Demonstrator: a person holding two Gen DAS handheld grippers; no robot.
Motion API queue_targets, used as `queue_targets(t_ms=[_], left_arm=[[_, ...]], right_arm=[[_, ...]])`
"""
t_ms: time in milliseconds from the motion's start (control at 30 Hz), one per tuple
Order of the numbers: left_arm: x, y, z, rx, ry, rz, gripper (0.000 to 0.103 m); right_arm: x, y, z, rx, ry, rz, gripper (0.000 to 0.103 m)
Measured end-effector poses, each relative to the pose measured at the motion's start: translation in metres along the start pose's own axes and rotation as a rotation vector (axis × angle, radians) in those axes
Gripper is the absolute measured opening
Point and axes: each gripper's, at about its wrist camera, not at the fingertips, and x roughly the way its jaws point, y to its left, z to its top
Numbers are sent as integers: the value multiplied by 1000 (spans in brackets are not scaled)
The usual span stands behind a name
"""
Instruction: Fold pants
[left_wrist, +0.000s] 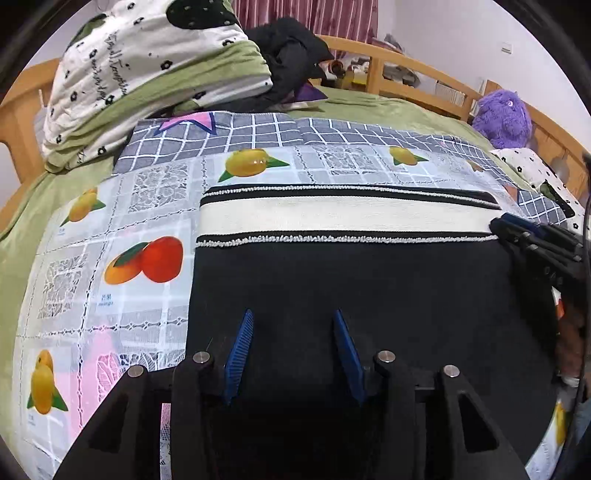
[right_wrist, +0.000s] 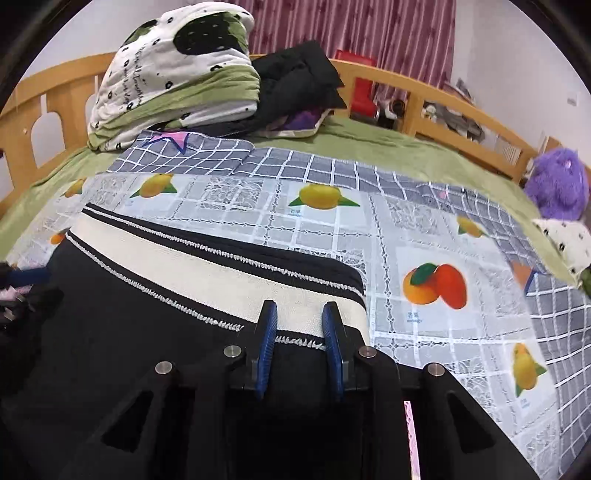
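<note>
Black pants (left_wrist: 351, 288) lie folded flat on the fruit-print tablecloth (left_wrist: 122, 221) over the bed, cream waistband (left_wrist: 343, 218) at the far edge. My left gripper (left_wrist: 293, 328) hangs over the black cloth, jaws apart, nothing between them. My right gripper (right_wrist: 300, 321) frames the waistband's right end, jaws parted, apparently not pinching. Risk: grabbing only the top layer, so the fold slides and skews.

Folded bedding (left_wrist: 155, 85) (piled high) blocks the far corner; fruit-print cloth (left_wrist: 122, 206) lies open.
</note>
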Motion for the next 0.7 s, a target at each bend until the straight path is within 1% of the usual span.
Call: queue_targets(t_ms=[133,233,300,400,467,500,567,633,700], left_arm=[[-7,1,-5,-27,17,-1,45],[-13,1,-12,-39,28,8,45],[-23,1,-24,-50,39,12,45],[-42,5,-43,-73,23,20,45],[-62,8,-68,-90,22,37,46],[-70,9,-80,-102,18,44,48],[-88,11,-102,-117,13,50,52],[-99,9,-113,-117,49,51,52],[-116,9,-113,-145,53,45,51]], right_arm=[[-6,-7,-2,40,10,29,25],[-21,-11,-10,86,18,62,26],[-37,-8,-23,76,30,80,27],[-62,-2,-50,53,36,71,27],[-76,-2,-69,82,46,78,29],[-83,-1,-81,88,64,72,31],[-92,4,-97,87,105,68,31],[-104,9,-107,79,120,56,31],[-120,12,-113,93,144,89,31]])
